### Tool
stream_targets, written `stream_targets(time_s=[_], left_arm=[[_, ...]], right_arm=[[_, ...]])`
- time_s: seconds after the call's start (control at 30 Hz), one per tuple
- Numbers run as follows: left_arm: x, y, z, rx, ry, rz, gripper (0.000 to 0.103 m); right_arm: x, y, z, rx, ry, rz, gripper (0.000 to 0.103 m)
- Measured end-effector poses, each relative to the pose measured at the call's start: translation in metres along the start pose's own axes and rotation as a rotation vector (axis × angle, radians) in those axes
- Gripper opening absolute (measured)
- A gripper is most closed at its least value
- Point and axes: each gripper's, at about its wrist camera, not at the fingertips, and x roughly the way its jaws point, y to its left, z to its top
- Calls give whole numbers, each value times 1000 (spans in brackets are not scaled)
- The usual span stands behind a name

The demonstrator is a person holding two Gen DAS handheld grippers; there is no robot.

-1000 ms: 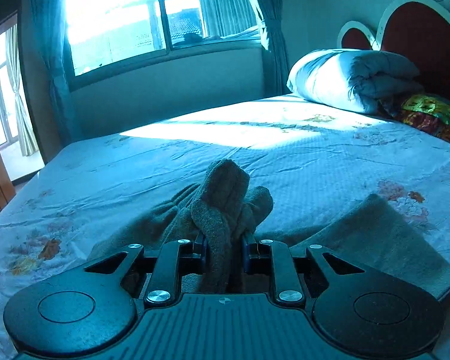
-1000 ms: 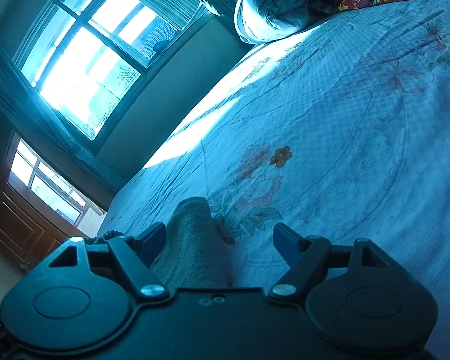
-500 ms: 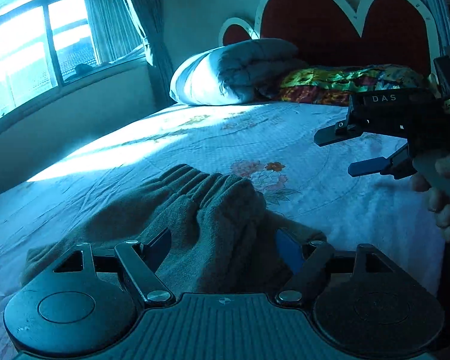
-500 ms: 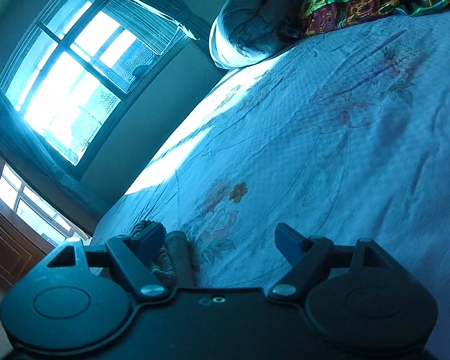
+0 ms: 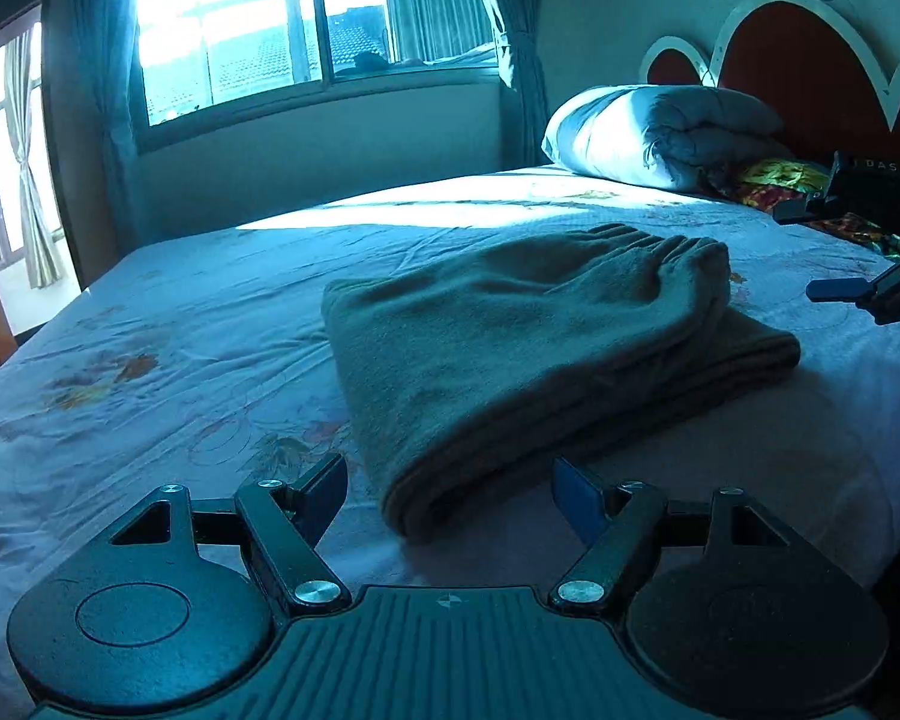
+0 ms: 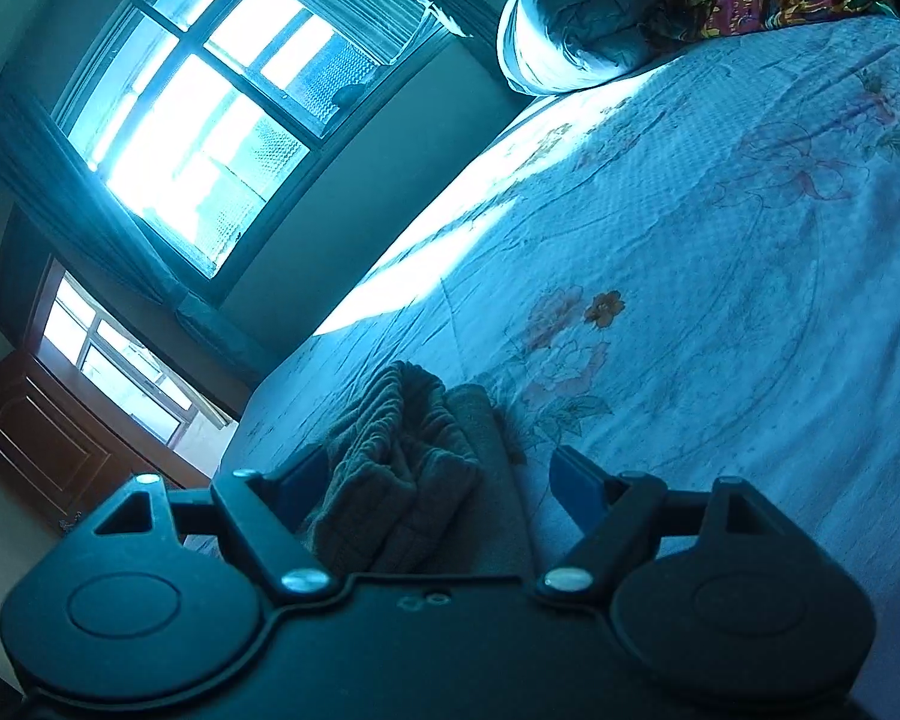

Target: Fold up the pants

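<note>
Grey folded pants [image 5: 528, 348] near bed [image 5: 180, 330] edge, open sheet beyond.

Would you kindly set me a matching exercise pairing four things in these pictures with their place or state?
Things:
1. pants
2. left gripper
3. quilt
4. window

Places or states:
A. rolled up by the headboard
B. open, holding nothing
C. folded on the bed
D. in the far wall, sunlit

Pairs: 1-C, 2-B, 3-A, 4-D
</note>
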Motion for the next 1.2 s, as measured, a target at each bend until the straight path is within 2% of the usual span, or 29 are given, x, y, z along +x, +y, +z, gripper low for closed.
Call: stream_targets(time_s=[0.1, 0.13, 0.23, 0.27, 0.33, 0.43, 0.5, 0.6, 0.67, 0.73, 0.8, 0.87, 0.93, 0.97, 1.0, 1.07, 1.13, 1.17, 1.2], left_arm=[[19, 14, -4, -41, 46, 76, 74], [24, 20, -3, -75, 36, 94, 67], [26, 49, -6, -296, -3, 148, 67], [28, 52, -8, -313, -1, 162, 67], [38, 52, -18, -313, 43, 150, 67], [39, 54, -25, -316, 37, 131, 67], [40, 55, -24, -318, 27, 132, 67], [41, 52, -24, -293, 28, 137, 67], [41, 50, -25, -293, 31, 136, 67], [41, 49, -24, -291, 30, 134, 67], [41, 47, -22, -287, 32, 129, 67], [40, 47, -22, -288, 22, 126, 67], [41, 44, -23, -273, 27, 122, 67], [43, 43, -24, -270, 33, 118, 67], [45, 42, -24, -271, 43, 113, 68], [45, 43, -23, -267, 48, 102, 70], [37, 43, -20, -238, 44, 108, 70], [33, 43, -18, -226, 39, 110, 70], [28, 43, -16, -213, 37, 114, 70]], right_arm=[[0, 5, -7, -15, 16, -9, 76], [0, 6, -9, -23, 20, -12, 76], [2, 10, -12, -29, 38, -12, 76], [5, 12, -12, -19, 48, -5, 76], [12, 16, -13, 1, 70, 32, 76], [30, 24, -19, 29, 131, 74, 75], [44, 25, -26, 65, 168, 67, 74], [60, 26, -31, 96, 186, 4, 72], [70, 28, -30, 109, 195, 4, 71], [78, 35, -28, 60, 218, -52, 50], [74, 36, -25, 56, 201, -29, 34], [53, 41, -22, 27, 148, 9, 31], [38, 41, -27, 2, 119, -3, 31], [41, 34, -32, 4, 141, -42, 31], [48, 21, -36, 41, 179, -70, 31], [49, 4, -36, 126, 187, -39, 33], [40, 11, -29, 102, 185, -26, 41], [30, 17, -24, 64, 149, -41, 49], [18, 22, -21, 13, 94, -56, 61]])
